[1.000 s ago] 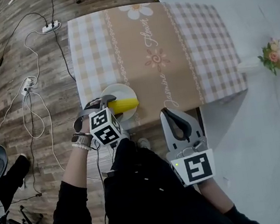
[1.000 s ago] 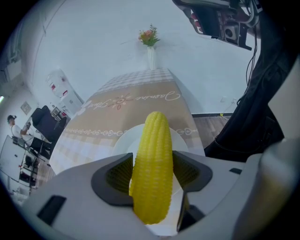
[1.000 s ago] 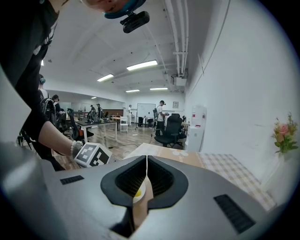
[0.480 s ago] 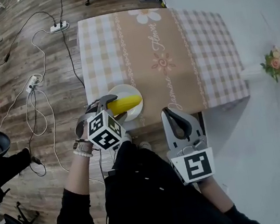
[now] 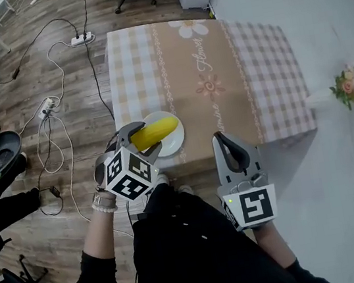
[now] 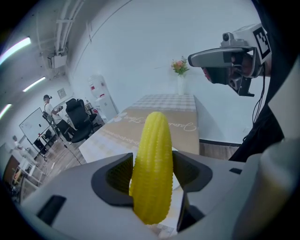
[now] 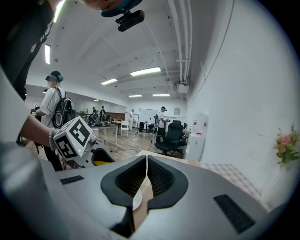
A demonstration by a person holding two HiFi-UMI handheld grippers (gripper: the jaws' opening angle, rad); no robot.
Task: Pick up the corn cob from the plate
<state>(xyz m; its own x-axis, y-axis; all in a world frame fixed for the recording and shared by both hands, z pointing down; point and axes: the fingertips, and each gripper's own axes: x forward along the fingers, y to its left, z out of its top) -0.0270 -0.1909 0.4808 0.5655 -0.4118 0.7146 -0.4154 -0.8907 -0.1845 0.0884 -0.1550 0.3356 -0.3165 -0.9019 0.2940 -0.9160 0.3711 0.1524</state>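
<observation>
Yellow cob clamped at its near end in the left tongs, far end pointing out over the white plate at the desk's near-left corner. Right tongs pressed together, empty, idle to the right. Grasp looks made. Cannot tell if the cob clears the plate, so the lift is likely still left.

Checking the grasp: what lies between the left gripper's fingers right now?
The corn cob, clamped near one end by the left gripper's fingers; the left gripper view shows it.
</observation>
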